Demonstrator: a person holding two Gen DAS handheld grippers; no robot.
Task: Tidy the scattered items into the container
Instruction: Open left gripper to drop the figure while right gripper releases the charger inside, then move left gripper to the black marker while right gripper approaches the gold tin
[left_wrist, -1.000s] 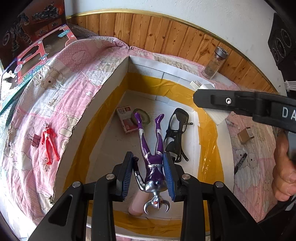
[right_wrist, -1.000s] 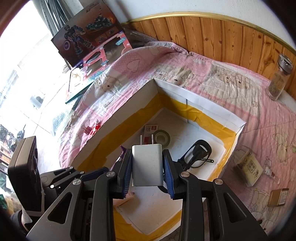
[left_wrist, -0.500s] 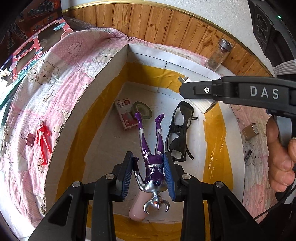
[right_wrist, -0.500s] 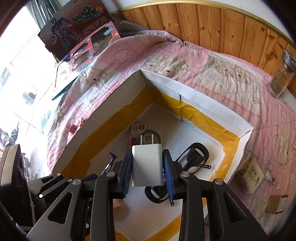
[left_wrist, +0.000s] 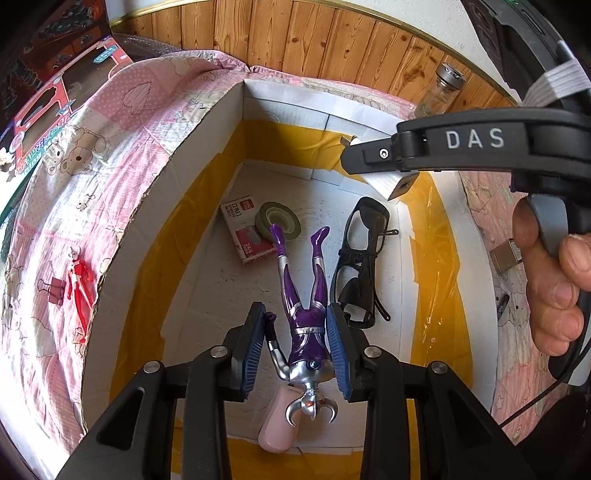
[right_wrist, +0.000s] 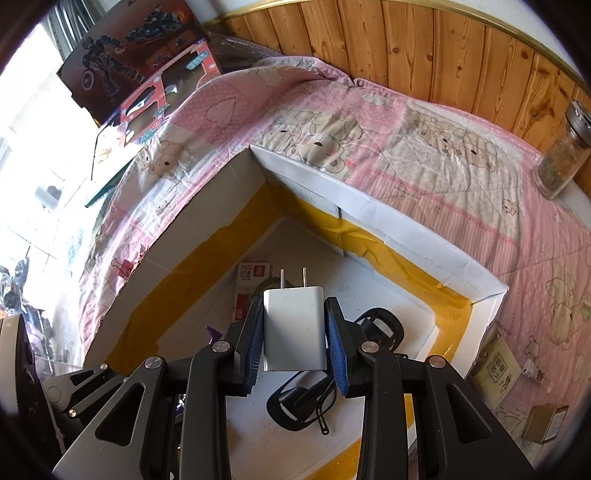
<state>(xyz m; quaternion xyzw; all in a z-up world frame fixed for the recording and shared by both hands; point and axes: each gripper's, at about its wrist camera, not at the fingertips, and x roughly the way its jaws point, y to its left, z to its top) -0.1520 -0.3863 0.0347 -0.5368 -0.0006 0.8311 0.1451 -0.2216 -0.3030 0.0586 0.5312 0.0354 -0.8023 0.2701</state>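
Left wrist view: the left gripper (left_wrist: 295, 349) clasps one purple figure (left_wrist: 304, 310) at the torso, head toward the camera, hung over the box (left_wrist: 207, 122) near its front edge for dropping. Inside lie one glasses (left_wrist: 360, 262), one tape roll (left_wrist: 279, 220), one staple pack (left_wrist: 245, 236). One red figure (left_wrist: 79, 284) waits outside on the quilt (left_wrist: 92, 155).

Right wrist view: the right gripper (right_wrist: 294, 345) pinches one white charger (right_wrist: 294, 334), prongs forward, above the box's middle.

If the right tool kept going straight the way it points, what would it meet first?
Probably the white box floor beside the red-and-white staples packet, just beyond the white charger's prongs; depth is unclear.
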